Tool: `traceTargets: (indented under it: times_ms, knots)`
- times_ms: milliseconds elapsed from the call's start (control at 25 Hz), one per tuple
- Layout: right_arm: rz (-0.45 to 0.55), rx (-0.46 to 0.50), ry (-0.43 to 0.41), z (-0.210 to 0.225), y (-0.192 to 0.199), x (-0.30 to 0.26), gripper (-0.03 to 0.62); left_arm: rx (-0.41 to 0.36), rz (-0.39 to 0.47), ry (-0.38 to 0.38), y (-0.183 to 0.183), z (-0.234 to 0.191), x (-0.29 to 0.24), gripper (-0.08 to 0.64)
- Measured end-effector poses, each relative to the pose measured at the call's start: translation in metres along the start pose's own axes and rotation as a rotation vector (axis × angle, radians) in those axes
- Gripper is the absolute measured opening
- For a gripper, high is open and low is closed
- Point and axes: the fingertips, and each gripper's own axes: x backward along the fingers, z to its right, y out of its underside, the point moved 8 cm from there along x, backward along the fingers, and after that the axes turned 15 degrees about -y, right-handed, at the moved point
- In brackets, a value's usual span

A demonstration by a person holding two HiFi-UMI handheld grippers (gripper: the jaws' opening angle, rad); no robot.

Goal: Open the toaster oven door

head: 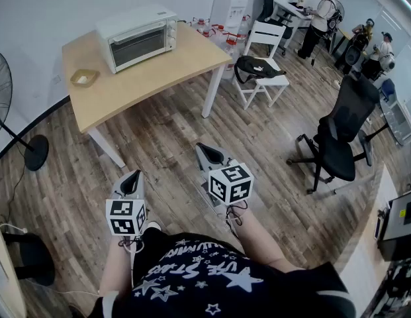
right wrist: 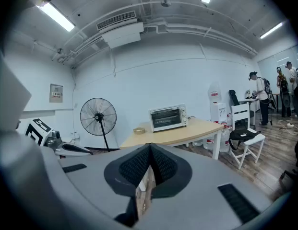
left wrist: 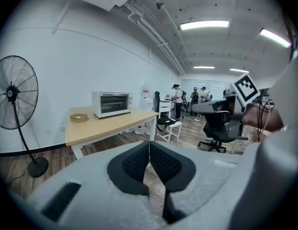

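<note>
At the back of the wooden table (head: pixel 165 65), close to the wall, stood the white toaster oven (head: pixel 137 37), its glass door (head: pixel 138 47) shut flat against the front and the knobs to the right of it. A small tan dish (head: pixel 84 77) lay on the table to the oven's left, apart from it. Both grippers hung well short of the table, over the plank floor (head: pixel 159 138), touching nothing. The left gripper (head: pixel 134 176) had its jaws pressed together with nothing between them, and the right gripper (head: pixel 204 150) likewise had its jaws closed tight and empty. A standing fan (head: pixel 0 91) stood off the table's left end. Beyond the right end were a white chair (head: pixel 265 38) carrying a black bag (head: pixel 258 67), and farther right a black office chair (head: pixel 344 131).
</note>
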Motion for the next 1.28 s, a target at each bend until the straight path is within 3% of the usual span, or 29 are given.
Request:
traceTargets:
  times_ms: [440,720,800,880,1080,1280]
  knots:
    - [-0.018,-0.019,-0.047,0.009,0.026,0.021,0.002,0.017,-0.051,-0.035,0.028,0.031,0.017,0.021]
    - [0.032,-0.117,-0.072,0.019,0.027,0.019,0.008,0.030,-0.065,-0.076,0.033,0.025,0.029,0.021]
    - [0.024,-0.118,-0.074,0.022,0.027,0.011,0.112,0.023,-0.065,-0.074,0.033,0.020,0.026,0.021]
    - [0.021,-0.120,-0.066,0.029,0.026,0.002,0.135,0.021,-0.062,-0.073,0.031,0.014,0.018,0.021]
    - [-0.001,-0.143,-0.050,0.051,0.022,-0.033,0.272,0.037,-0.064,-0.076,0.020,-0.008,-0.017,0.021]
    - [0.002,-0.173,-0.038,0.078,0.011,-0.090,0.319,0.043,-0.060,-0.076,0.003,-0.047,-0.071,0.021]
